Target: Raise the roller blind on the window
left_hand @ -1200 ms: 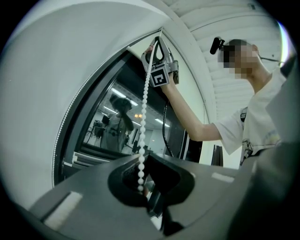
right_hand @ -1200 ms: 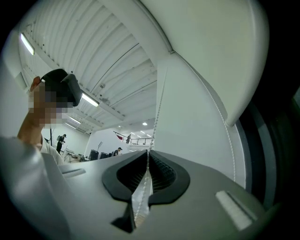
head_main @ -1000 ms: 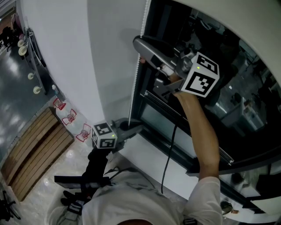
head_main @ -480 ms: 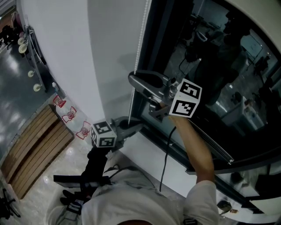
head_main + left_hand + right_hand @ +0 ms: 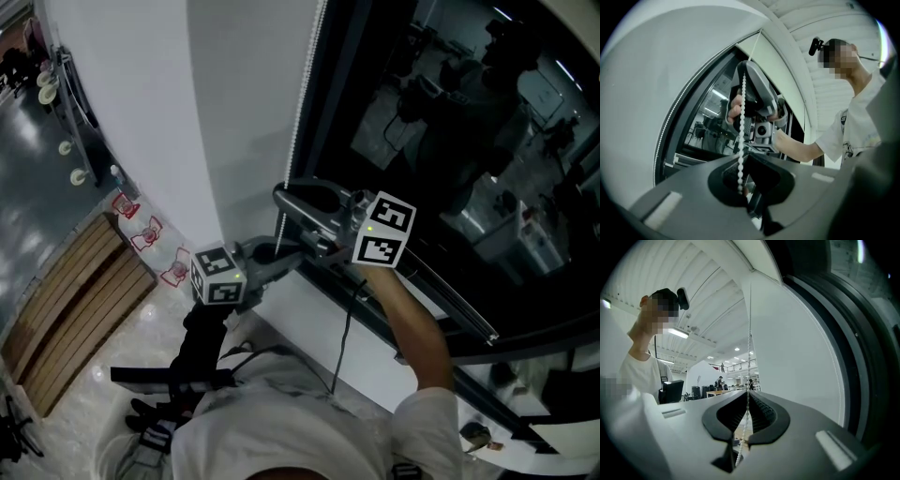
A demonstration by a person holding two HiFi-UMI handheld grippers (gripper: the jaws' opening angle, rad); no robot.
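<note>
Bead chain (image 5: 298, 103) hangs along the left edge of the dark window (image 5: 450, 141), beside the white wall (image 5: 141, 94). Right gripper (image 5: 748, 394): jaws pinched on the chain (beads run straight through the tips). Left gripper (image 5: 741, 159): just below, jaws narrow, nipping the chain. 2 grippers, 1 chain.

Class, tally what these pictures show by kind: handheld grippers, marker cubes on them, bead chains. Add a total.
Grippers: 2, the left gripper and the right gripper
Marker cubes: 2
Bead chain: 1
Total: 5
</note>
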